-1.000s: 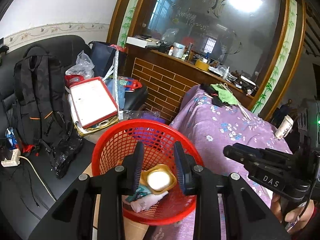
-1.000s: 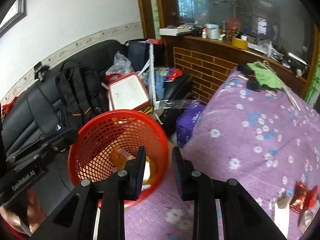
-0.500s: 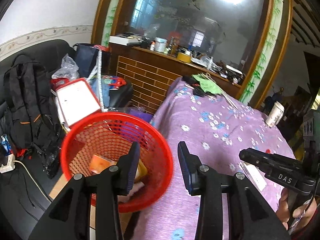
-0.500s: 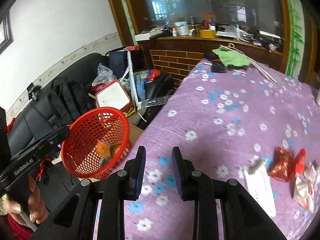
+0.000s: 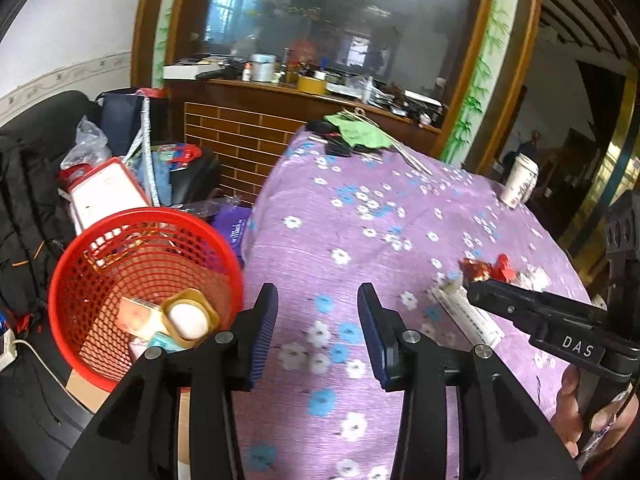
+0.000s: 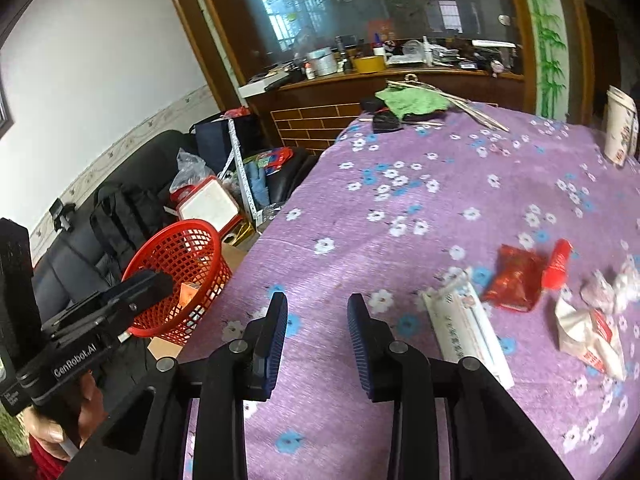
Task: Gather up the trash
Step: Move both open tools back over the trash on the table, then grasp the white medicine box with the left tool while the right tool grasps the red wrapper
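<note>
left gripper (image 5: 316, 330): fingers opening, empty
right gripper (image 6: 316, 334): same, angled towards crumpled red foil wrapper (image 6: 516, 278)
round red mesh plastic basket (image 5: 72, 276): beside tabletop (image 5: 360, 216), handy for drops

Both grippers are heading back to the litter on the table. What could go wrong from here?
The wrappers lie close together, so one pinch may grab two or scatter them. The flat white box gives the fingers little to grip. The red basket stands off the table edge, so a short drop could miss it.
</note>
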The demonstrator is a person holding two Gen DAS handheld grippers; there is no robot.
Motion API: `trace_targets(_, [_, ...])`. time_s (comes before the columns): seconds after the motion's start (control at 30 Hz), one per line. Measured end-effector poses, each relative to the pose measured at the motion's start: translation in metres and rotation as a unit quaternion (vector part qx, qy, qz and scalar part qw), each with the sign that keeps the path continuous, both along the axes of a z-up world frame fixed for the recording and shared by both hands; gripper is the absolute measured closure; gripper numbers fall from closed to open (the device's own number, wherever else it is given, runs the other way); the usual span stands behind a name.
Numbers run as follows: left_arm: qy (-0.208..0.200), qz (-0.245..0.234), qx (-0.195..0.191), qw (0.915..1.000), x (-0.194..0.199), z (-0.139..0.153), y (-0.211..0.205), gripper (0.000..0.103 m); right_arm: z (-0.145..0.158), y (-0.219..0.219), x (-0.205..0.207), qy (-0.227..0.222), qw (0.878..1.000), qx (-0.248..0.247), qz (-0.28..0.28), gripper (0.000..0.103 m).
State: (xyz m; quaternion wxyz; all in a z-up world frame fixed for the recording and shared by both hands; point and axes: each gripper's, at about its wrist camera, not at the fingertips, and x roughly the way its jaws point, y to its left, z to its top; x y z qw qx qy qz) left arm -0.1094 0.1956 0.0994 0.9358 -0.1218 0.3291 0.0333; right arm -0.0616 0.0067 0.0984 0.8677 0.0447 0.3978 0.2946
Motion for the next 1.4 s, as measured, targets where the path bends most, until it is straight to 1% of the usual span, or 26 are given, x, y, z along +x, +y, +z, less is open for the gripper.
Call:
trace_targets(0.13, [0.010,-0.018,0.006,0.9998,0.007,-0.002,-0.022,0.061,0.001,-0.022,-0.003,-0.001,1.000,0.009,-0.013,0.069])
trace_targets(0.27, [0.023,-0.040,0.014,0.9989,0.016,-0.006,-0.047,0.061,0.003,-0.055,0.000,-0.001,0.999,0.018,-0.041,0.066])
trace_targets(0.3, [0.025,-0.044,0.016,0.9986,0.019,-0.006,-0.052,0.060,0.004,-0.065,0.002,-0.002,0.999,0.020,-0.051,0.064])
trace_targets(0.47, [0.043,-0.073,0.019,0.9962,0.034,-0.011,-0.087,0.057,0.003,-0.119,0.017,0.007,0.993,0.033,-0.113,0.061])
trace_targets(0.53, [0.052,-0.082,0.021,0.9951,0.040,-0.014,-0.102,0.057,0.001,-0.138,0.027,0.013,0.989,0.034,-0.142,0.059])
trace_targets(0.6, [0.059,-0.093,0.018,0.9938,0.046,-0.018,-0.114,0.056,-0.003,-0.157,0.042,0.026,0.984,0.028,-0.172,0.054])
trace_targets(0.63, [0.065,-0.100,0.015,0.9928,0.049,-0.020,-0.121,0.056,-0.005,-0.164,0.051,0.036,0.983,0.027,-0.179,0.054])
trace_targets(0.7, [0.071,-0.105,0.015,0.9918,0.053,-0.025,-0.130,0.056,-0.012,-0.176,0.068,0.058,0.979,0.041,-0.193,0.054])
trace_targets(0.8, [0.085,-0.107,0.017,0.9905,0.061,-0.033,-0.142,0.055,-0.024,-0.178,0.094,0.094,0.974,0.052,-0.197,0.054])
trace_targets(0.9, [0.099,-0.109,0.010,0.9890,0.068,-0.041,-0.148,0.055,-0.039,-0.167,0.111,0.113,0.973,0.042,-0.195,0.054])
trace_targets(1.0, [0.113,-0.106,0.002,0.9879,0.074,-0.049,-0.146,0.054,-0.053,-0.159,0.122,0.131,0.973,0.050,-0.183,0.054])
trace_targets(1.07, [0.121,-0.102,-0.003,0.9874,0.079,-0.053,-0.144,0.054,-0.061,-0.158,0.123,0.133,0.974,0.051,-0.177,0.054])
trace_targets(1.13, [0.126,-0.097,-0.006,0.9873,0.084,-0.057,-0.143,0.049,-0.066,-0.162,0.123,0.130,0.974,0.053,-0.177,0.063])
trace_targets(1.17, [0.129,-0.093,-0.010,0.9873,0.088,-0.059,-0.142,0.048,-0.067,-0.165,0.122,0.128,0.975,0.053,-0.176,0.072])
trace_targets(1.2, [0.132,-0.091,-0.013,0.9871,0.091,-0.060,-0.141,0.048,-0.068,-0.168,0.122,0.125,0.975,0.051,-0.175,0.077])
trace_targets(1.3, [0.140,-0.080,-0.024,0.9867,0.103,-0.066,-0.141,0.048,-0.069,-0.177,0.120,0.109,0.977,0.044,-0.176,0.083])
trace_targets(1.4, [0.139,-0.069,-0.011,0.9878,0.114,-0.068,-0.144,0.048,-0.069,-0.180,0.120,0.095,0.980,0.040,-0.171,0.085])
